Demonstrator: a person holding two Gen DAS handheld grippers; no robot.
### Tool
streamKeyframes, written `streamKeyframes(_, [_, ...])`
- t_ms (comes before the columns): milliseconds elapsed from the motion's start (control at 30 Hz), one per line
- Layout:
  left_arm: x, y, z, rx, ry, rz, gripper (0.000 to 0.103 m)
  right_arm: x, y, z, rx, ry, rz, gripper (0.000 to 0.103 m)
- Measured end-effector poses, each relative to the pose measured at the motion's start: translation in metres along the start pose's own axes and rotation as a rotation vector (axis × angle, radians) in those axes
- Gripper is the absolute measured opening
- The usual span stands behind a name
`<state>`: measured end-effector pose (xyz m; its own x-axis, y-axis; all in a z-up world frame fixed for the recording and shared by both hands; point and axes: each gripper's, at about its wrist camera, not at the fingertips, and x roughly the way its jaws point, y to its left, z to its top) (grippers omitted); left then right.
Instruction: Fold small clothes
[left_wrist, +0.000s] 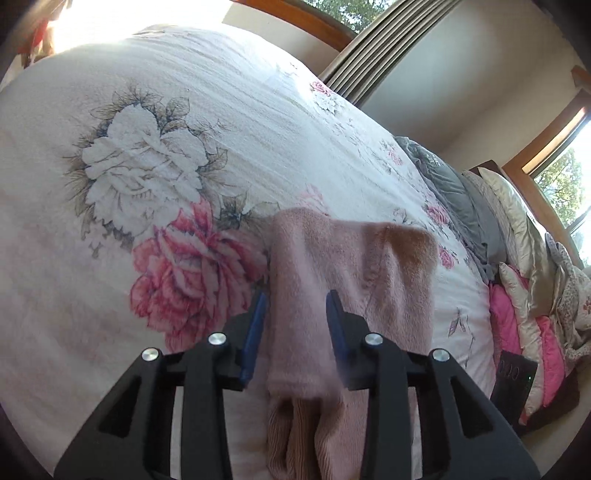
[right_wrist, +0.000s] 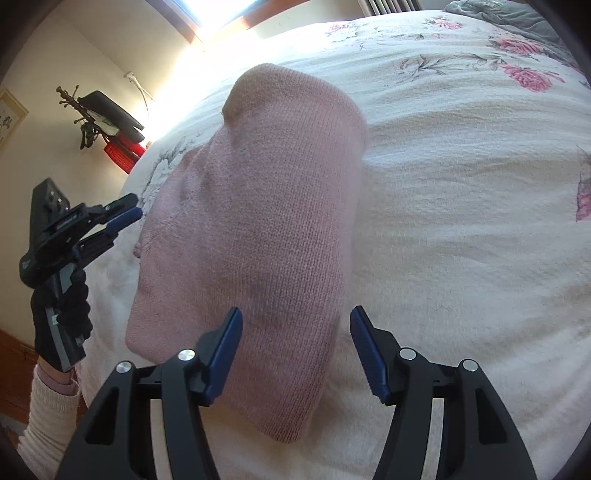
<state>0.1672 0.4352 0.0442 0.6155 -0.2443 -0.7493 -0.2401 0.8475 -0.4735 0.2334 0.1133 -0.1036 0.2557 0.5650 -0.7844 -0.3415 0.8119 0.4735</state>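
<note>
— What are you wearing on your hands?

— My left gripper (right_wrist: 127, 212) is showing a black frame with blue finger pads, and a black knit glove (right_wrist: 61, 314) is covering the hand on its grey-striped handle.

— And below the glove?

— A cream ribbed sleeve (right_wrist: 48, 410) is showing, with a pink cuff peeking out.

— And the right gripper (right_wrist: 295, 350)?

— It is wearing ridged blue pads (right_wrist: 369, 354) on black arms, silver screw heads shining behind them.

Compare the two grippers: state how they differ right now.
The left gripper straddles the ribbed cuff end of the pink sock, its gap narrower; the right gripper straddles the plain-knit end, spread wider. In the right wrist view, the left gripper is at the sock's far side. Both have blue pads and are open, gripping nothing.
</note>
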Motion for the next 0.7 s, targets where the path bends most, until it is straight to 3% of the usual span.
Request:
streamKeyframes(167, [-0.034, -0.027, -0.072, 0.146, -0.034, -0.029, 0.032, 0.001, 0.004, -0.030, 0.010, 0.003, -0.005, 0.062])
streamKeyframes(300, [-0.013, -0.042, -0.105, 0.236, 0.039, -0.001, 0.035, 0.011, 0.006, -0.042, 0.012, 0.023, -0.044, 0.062])
streamKeyframes(400, [0.013, -0.028, -0.111, 0.232, 0.088, 0.088, 0.032, 0.020, 0.010, -0.046, -0.013, 0.031, -0.095, 0.062])
streamKeyframes(467, [0.027, -0.016, -0.112, 0.221, 0.116, 0.124, 0.037, 0.024, 0.009, -0.047, -0.008, 0.036, -0.094, 0.062])
streamKeyframes(600, [0.025, -0.002, -0.110, 0.175, 0.131, 0.079, 0.037, 0.027, 0.006, -0.045, -0.014, 0.046, -0.090, 0.063])
streamKeyframes(700, [0.013, 0.000, -0.098, 0.151, 0.129, 0.017, 0.045, 0.018, 0.006, -0.037, -0.015, 0.035, -0.055, 0.063])
